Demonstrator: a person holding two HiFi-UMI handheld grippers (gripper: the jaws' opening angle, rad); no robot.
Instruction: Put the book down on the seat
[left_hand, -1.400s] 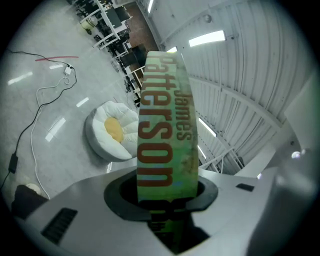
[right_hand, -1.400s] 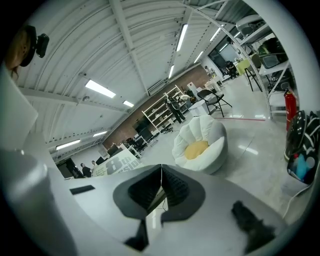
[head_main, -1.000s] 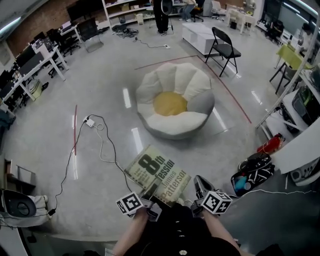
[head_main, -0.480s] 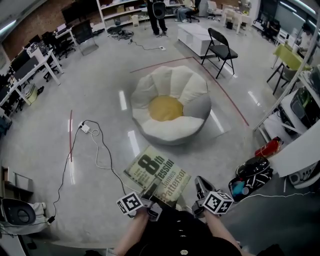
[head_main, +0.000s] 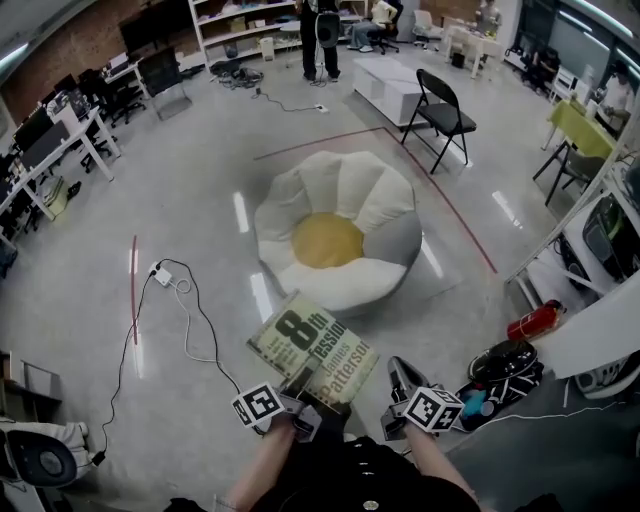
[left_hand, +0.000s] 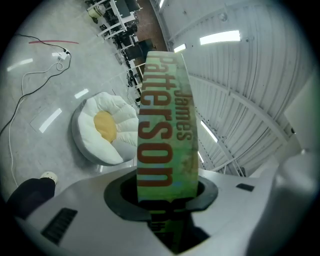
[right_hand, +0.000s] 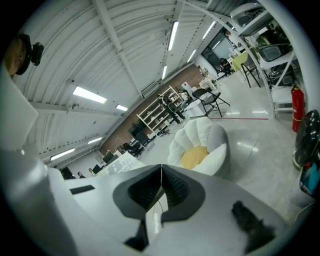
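My left gripper (left_hand: 167, 197) has its fingers partly closed, clamped on the near end of the book (left_hand: 165, 125), I judge so that most of it reaches out ahead of them toward where it must go; my right gripper (right_hand: 161, 187) hangs just to the right of it, fingers pressed together on nothing, probably kept clear as a spare; the book's long axis runs straight away from my left fingers, its far end pointing forward, cover facing up, lettered spine along one side; the seat (head_main: 340, 215), a petal-shaped cushion on the floor (head_main: 200, 170), lies ahead of both pairs of fingers and lower, well apart from the book.
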